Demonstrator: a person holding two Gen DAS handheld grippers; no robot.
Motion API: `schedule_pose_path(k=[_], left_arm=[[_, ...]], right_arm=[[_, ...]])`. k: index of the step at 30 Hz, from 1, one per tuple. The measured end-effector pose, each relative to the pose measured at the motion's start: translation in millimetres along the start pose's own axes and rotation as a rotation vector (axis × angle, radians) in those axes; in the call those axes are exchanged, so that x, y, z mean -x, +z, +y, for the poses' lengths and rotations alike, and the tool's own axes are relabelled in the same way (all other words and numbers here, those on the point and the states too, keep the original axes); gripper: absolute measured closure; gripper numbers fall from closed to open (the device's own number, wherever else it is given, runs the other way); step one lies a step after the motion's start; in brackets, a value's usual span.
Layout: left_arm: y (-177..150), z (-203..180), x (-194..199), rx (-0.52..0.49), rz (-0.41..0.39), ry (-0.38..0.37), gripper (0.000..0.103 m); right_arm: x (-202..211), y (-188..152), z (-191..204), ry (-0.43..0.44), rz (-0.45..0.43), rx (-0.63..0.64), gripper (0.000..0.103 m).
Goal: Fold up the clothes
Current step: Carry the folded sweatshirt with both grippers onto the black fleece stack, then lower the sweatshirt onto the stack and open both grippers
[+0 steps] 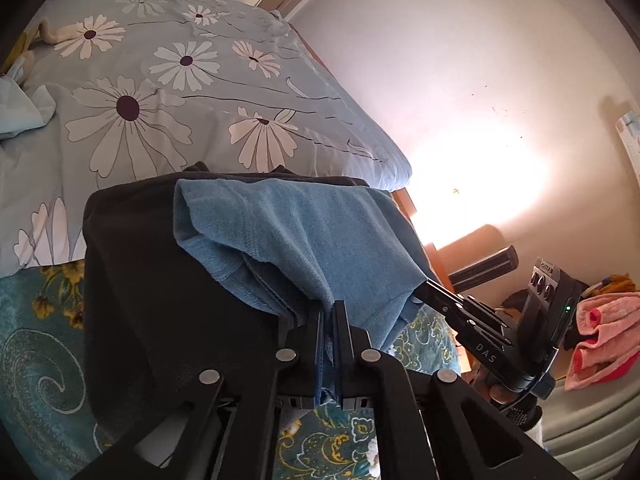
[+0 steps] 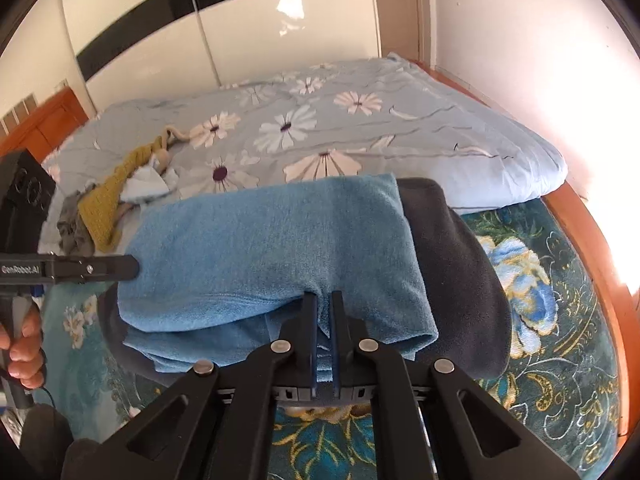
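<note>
Pinching blue garment (image 1: 304, 236), both grippers

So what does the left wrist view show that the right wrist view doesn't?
Only the left wrist view shows the pink towel hanging at far right. Only the right wrist view shows the white wardrobe doors and a mustard knitted piece. Both show the blue garment over a dark garment, the floral duvet, and each gripper shut on blue cloth.
</note>
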State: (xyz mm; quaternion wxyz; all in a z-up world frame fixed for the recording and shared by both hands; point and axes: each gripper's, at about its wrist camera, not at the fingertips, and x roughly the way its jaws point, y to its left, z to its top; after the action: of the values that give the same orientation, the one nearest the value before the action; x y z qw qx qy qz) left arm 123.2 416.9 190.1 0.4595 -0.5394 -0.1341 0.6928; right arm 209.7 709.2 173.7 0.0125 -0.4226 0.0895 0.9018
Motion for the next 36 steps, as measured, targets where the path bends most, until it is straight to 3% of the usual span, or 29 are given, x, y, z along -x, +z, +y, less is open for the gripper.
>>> schedule_pose_path(k=[4, 10, 13, 18, 24, 26, 31, 36], left_arm=[[-4.7, -2.1, 9.2, -0.002, -0.014, -0.071, 0.099], [-27.5, 18.9, -16.4, -0.004, 0.063, 0.025, 0.099], [-28.9, 23.9, -20.7, 0.009, 0.079, 0.022, 0.099], [-18.8, 10.8, -4.9, -0.076, 0.059, 0.04, 0.098], [12.3, -13.1, 23.3, -0.255, -0.048, 0.163, 0.098], [27.0, -19.6, 19.4, -0.255, -0.059, 0.153, 0.098], [45.9, -30.6, -12.5, -0.294, -0.013, 0.181, 0.098], [26.2, -8.4, -35.0, -0.306, 0.051, 0.231, 0.098]], right_arm=[[17.3, -4.0, 0.3, 0.009, -0.04, -0.001, 0.098], [-4.6, -32.9, -9.9, 0.0, 0.05, -0.037, 0.099], [-4.6, -35.5, -13.6, 0.008, 0.049, -0.06, 0.099], [6.3, -34.0, -18.4, -0.006, 0.037, -0.079, 0.099], [26.5, -21.1, -26.9, 0.001, -0.035, -0.124, 0.099], [20.5, -9.2, -23.8, 0.005, -0.039, -0.123, 0.099], [-7.9, 11.7, -16.8, 0.019, -0.011, -0.11, 0.099], [-20.5, 1.2, -42.9, -0.01, -0.003, -0.178, 0.1]])
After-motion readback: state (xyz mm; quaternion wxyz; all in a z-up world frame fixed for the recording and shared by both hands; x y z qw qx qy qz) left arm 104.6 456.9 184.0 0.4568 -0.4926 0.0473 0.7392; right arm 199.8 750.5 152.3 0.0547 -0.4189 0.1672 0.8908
